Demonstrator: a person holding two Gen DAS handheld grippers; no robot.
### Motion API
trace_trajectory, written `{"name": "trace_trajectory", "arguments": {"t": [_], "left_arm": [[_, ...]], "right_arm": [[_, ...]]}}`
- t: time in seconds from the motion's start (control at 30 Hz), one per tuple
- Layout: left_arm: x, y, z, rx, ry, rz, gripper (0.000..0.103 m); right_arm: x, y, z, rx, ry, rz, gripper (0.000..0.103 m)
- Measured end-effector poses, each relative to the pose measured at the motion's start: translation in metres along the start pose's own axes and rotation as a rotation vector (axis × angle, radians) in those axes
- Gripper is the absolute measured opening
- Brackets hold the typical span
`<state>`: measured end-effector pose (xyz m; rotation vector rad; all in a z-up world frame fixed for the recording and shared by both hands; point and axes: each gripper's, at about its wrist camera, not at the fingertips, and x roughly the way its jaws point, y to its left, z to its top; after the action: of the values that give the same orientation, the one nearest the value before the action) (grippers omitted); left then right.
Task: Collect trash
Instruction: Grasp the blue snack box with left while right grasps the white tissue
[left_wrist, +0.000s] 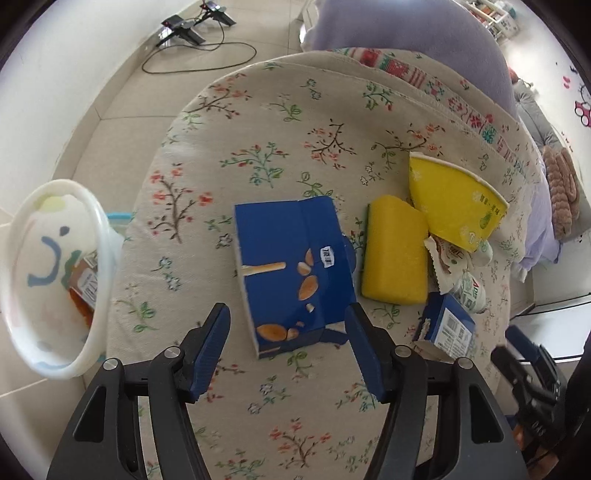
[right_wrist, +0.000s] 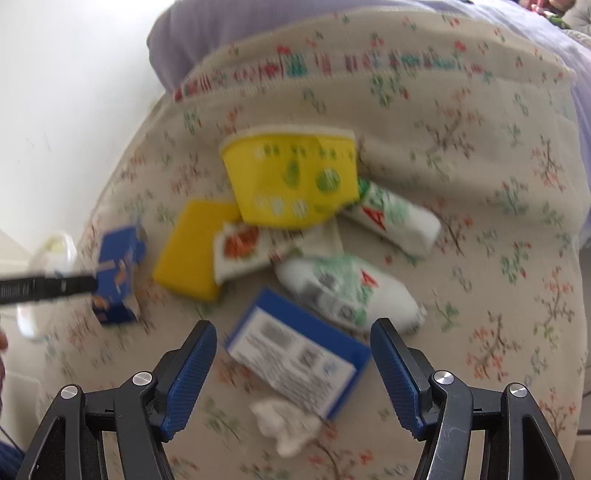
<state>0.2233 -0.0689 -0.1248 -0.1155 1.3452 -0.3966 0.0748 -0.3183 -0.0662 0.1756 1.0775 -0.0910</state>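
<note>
- Left gripper (left_wrist: 288, 325), black-framed with blue ribbed pads, stands wide apart and empty, hovering over the near end of a flattened blue cardboard snack box (left_wrist: 293, 273) printed with biscuits, which lies on the floral beige fabric cushion (left_wrist: 258, 122).
- Right gripper (right_wrist: 293, 345) is likewise spread wide, holding nothing; a small blue carton with a white printed label (right_wrist: 299, 354) sits on the cushion between and just beyond its fingers.
- White crumpled tissue (right_wrist: 286, 428) lies just beside the near edge of that carton.
- Yellow rectangular sponge (left_wrist: 395, 251) rests right of the snack box, touching a squashed yellow paper cup (left_wrist: 454, 199).
- White torn wrapper with red print (right_wrist: 243, 251) lies partly under the cup and over the sponge.
- Two white plastic bottles with green and red labels (right_wrist: 347, 288) lie on their sides near the cup; the right wrist view is blurred.
- White plastic bin (left_wrist: 55, 280) with a blue painted smile stands off the cushion's left edge, with orange and white packaging inside.
</note>
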Motion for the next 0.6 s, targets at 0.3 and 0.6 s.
{"name": "trace_trajectory", "arguments": {"t": [0.3,0.6], "left_arm": [[0.029,-0.031,-0.008,0.143,0.018,0.143,0.076],[0.025,-0.034,-0.008,0.165,-0.024,0.161,0.041]], "right_arm": [[0.016,-0.005,-0.026,-0.076,0.075,-0.001,0.073],[0.032,-0.008,-0.041,-0.058,0.142,0.015,0.073]]}}
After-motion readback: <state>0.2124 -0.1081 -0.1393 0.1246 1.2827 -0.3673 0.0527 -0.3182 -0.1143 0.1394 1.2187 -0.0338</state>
